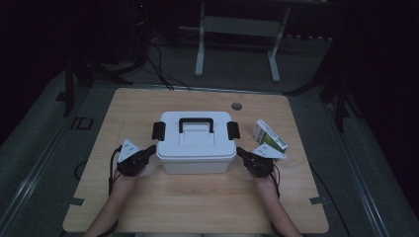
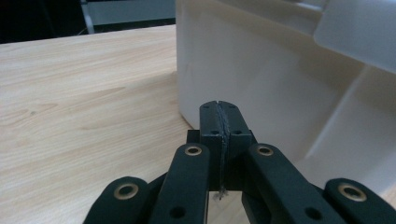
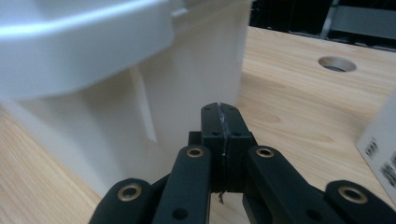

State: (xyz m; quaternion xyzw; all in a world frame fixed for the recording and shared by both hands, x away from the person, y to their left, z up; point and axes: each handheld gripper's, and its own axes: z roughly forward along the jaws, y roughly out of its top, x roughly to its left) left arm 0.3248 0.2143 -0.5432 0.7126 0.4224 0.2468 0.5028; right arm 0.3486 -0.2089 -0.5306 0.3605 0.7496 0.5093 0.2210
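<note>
White lidded storage box (image 1: 196, 143) sits between my left gripper (image 1: 149, 150) and right gripper (image 1: 242, 152); both jaw pairs closed, empty, tips at its side walls.

White lidded storage box (image 1: 196, 143), black handle and latches, upright mid-table.

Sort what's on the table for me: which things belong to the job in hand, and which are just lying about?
In the job:
- white lidded box
- left gripper, shut, at the box's left side
- right gripper, shut, at its right side

Lying about:
- green-and-white carton
- round hole in the table
</note>
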